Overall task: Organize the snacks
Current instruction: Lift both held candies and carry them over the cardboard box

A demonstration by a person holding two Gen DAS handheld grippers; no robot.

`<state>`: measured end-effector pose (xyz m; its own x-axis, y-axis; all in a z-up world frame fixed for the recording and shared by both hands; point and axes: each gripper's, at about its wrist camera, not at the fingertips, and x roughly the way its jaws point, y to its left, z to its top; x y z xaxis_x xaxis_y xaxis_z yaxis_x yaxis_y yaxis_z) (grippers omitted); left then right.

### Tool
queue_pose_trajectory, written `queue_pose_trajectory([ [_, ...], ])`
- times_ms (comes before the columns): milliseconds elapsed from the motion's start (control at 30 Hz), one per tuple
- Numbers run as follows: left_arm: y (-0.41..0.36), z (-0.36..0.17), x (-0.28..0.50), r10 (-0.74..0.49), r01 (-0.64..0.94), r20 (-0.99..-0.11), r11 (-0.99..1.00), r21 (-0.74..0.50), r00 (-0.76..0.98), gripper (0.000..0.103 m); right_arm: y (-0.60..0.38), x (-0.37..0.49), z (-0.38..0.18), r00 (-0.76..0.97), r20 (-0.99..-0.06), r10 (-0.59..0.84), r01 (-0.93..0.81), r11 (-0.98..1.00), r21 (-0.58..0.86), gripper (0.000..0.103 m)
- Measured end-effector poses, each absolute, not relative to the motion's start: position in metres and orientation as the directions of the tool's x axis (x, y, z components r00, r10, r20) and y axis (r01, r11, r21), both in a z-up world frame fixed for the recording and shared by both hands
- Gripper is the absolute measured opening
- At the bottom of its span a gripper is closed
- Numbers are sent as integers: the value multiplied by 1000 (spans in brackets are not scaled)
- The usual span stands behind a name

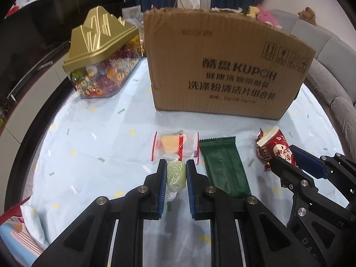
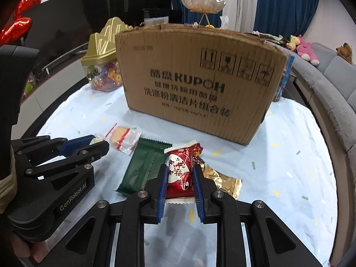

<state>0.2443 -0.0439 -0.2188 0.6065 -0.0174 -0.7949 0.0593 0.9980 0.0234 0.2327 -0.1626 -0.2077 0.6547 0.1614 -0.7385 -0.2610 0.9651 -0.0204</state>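
the box top is cut off from both cameras, so whatever sits inside the cardboard box (image 1: 222, 64) can't be seen. the gold-lidded candy jar (image 1: 100, 55) is fully in sight from the left wrist, but from the right wrist the box hides about half of it. small print on the box is too blurry to read apart from "kupoh".

left gripper (image 1: 175, 171) has its blue pads pressed on both sides of a pale green wrapped candy (image 1: 176, 175), down on the light blue tablecloth (image 1: 89, 144). from the right wrist that candy is mostly hidden, just a bit of wrapper pokes out between the fingers.

right gripper (image 2: 179, 175) is clamped on a red and white snack pack (image 2: 179, 169). in the left wrist view the right gripper's fingers cover most of that pack.

only the right wrist view shows a gold foil packet (image 2: 224, 183) lying just right of the red pack, plus a crinkly dark red wrapper (image 2: 199, 153) behind it. the left view catches that dark red wrapper too, but not the gold one.

between the two grippers lie a dark green bar (image 1: 222, 169) and a clear packet with a yellow biscuit (image 1: 175, 144), side by side, both in front of the box.
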Motion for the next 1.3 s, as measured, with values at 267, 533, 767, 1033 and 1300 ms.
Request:
queue_pose_trajectory([
  [267,-45,-195,231,-22,63,-770,998,23,638,18,-165,222,-184,683,-712,162,-249,968,-18,24],
  [533,-45,-173,221,-30,70,-746,997,23,665,18,-166,212,-157,713,-682,161,-242,970,-24,24],
  [767,-45,-150,215,-32,67,-725,998,21,688,18,-167,204,-133,738,-655,160,-228,974,-20,24],
  [1033,-48,-126,209,-45,74,-712,997,10,701,18,-172,196,-107,761,-630,155,-202,979,-4,24],
  [1300,-50,-101,210,-54,76,-692,997,1,720,18,-174,194,-82,786,-600,146,-182,983,1,24],
])
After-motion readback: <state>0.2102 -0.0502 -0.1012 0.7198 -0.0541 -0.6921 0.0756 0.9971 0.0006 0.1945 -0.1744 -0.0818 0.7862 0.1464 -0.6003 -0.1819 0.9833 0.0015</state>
